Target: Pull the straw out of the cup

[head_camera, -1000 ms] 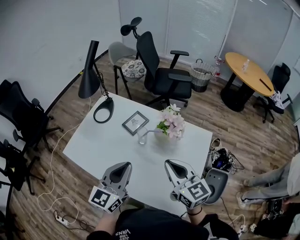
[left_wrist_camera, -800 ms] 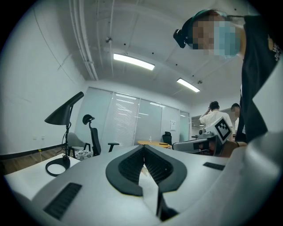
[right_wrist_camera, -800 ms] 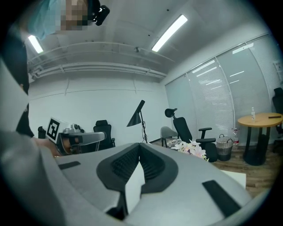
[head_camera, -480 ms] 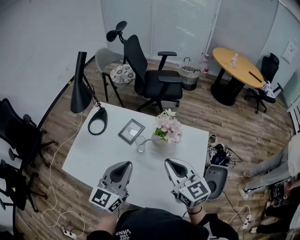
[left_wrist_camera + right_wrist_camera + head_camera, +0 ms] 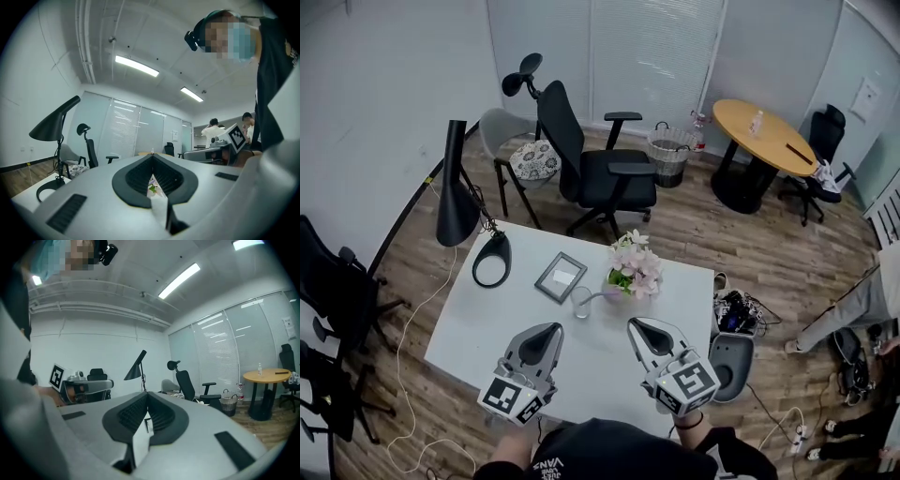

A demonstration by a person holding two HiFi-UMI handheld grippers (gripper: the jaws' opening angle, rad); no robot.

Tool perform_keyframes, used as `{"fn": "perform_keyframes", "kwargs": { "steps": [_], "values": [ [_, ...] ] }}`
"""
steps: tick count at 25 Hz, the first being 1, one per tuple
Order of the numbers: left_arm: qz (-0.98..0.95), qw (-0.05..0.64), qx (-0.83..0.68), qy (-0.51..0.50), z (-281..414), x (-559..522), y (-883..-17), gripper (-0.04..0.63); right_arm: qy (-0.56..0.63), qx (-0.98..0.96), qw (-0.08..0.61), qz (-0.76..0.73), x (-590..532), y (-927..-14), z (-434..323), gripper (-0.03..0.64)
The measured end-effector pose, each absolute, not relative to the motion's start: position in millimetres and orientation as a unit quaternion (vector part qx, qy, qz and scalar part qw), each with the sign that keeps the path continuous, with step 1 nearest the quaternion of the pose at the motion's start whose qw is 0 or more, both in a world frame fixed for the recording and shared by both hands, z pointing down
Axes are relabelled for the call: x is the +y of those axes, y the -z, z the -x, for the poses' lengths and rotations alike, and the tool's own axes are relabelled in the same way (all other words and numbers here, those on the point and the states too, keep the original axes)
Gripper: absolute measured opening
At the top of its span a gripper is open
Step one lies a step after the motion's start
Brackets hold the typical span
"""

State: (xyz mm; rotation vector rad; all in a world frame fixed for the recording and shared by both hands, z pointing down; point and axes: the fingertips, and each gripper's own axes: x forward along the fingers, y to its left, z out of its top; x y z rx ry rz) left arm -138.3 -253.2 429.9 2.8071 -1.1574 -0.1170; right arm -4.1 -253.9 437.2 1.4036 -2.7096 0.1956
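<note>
Item: straw-and-cup task, not yet begun on the things themselves.

- Table [image 5: 478, 319]: white, centre of the head view, wood floor all round.
- Cup [image 5: 582, 304]: clear, upright, just above the frame's centre, between the frame [image 5: 561, 277] on its upper left and the flowers [image 5: 635, 267] on its right.
- Straw [image 5: 598, 296]: pale, in the cup, leaning out over the rim toward the right. It is not pulled out.
- Lamp [image 5: 455, 192]: black, upper left of the table, its ring base by the far corner.
- Left gripper [image 5: 551, 330]: lower centre-left, over the near part of the table and well apart from the cup. Its own view shows the left gripper [image 5: 152, 159] with jaws brought together at the tips and nothing between them (a sliver of the flowers shows through the slit behind).
- Right gripper [image 5: 637, 328]: lower centre-right, likewise short of the cup. In its own view the right gripper [image 5: 146, 397] is clenched empty.

Status — nothing done so far. Left, as I judge it: bring a gripper up to the cup, part its jaws, take the straw, draw it clear; the other may be needed to steady the cup.
</note>
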Motion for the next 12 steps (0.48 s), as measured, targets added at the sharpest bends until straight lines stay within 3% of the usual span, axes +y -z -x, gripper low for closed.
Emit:
{"fn": "perform_keyframes", "kwargs": {
  "steps": [12],
  "values": [
    [-0.929,0.056,-0.364,0.044,143,-276,-430,0.011,-0.057,-0.883,0.045,-0.464,-275,-440,15,0.017]
  ]
}}
